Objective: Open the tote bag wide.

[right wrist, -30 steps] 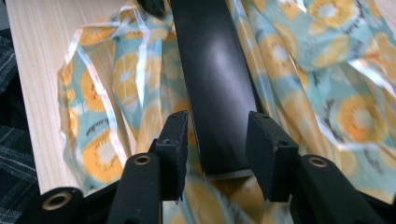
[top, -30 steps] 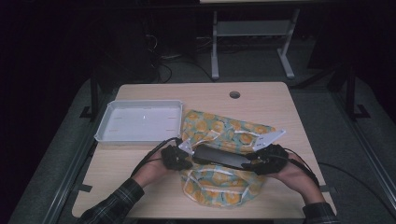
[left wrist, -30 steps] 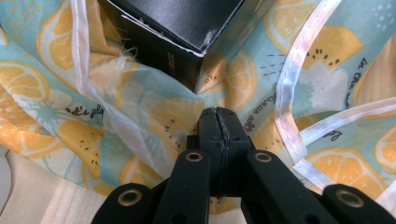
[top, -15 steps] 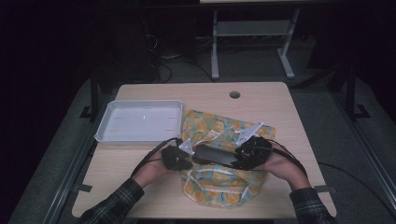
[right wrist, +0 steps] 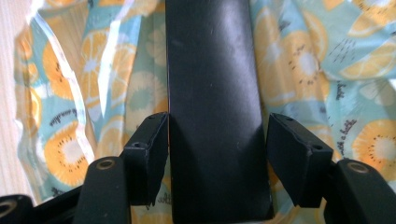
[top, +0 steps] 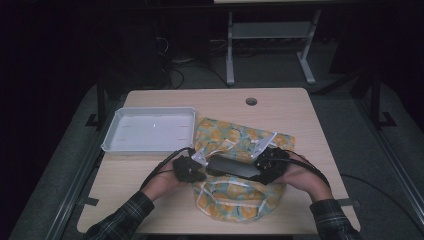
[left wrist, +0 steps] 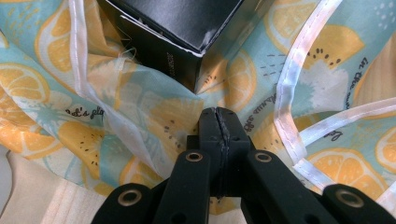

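Note:
A flat black box lies across a lemon-print fabric bag with white trim, at the table's near middle. My left gripper is at the box's left end. In the left gripper view its jaws are shut on a fold of the bag, just below a corner of the box. My right gripper is at the box's right end. Its jaws straddle the box and have just been opening. A gap shows beside the right-hand pad.
A white tray stands at the back left of the wooden table, just left of the bag. A round cable hole is near the far edge. A metal stand is on the floor beyond.
My right gripper has moved left, closer onto the black box's right end, and its jaws stand wider. The left gripper and the bag have kept still.

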A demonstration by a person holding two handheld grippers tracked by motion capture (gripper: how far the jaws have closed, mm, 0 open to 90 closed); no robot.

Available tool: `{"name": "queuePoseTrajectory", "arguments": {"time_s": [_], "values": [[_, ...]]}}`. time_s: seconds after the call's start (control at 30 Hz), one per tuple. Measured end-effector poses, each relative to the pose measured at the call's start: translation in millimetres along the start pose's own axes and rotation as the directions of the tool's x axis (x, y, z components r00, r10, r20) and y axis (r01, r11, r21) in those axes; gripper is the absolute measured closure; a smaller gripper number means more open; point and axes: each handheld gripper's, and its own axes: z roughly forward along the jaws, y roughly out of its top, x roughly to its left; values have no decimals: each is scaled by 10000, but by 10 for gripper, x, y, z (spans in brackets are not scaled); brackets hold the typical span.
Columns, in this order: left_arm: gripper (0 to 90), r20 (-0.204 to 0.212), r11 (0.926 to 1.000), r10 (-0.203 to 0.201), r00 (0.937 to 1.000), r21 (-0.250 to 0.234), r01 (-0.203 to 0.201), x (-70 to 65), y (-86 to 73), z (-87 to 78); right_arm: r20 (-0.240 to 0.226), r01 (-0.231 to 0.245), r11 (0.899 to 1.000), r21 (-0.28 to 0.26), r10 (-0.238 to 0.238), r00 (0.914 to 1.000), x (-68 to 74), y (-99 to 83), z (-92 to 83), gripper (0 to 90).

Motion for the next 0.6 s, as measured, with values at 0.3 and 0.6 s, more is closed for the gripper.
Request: {"name": "queuePoseTrajectory", "arguments": {"time_s": [0.3,0.6], "values": [[894,-26,10000,17,10000,-37,-17,-2,-2,3,-209,58,9994,331,-51,9998,-30,11,81,377],[894,-12,10000,-18,10000,-53,18,0,-2,5,-371,126,9983,566,-105,9993,-53,15,138,400]]}}
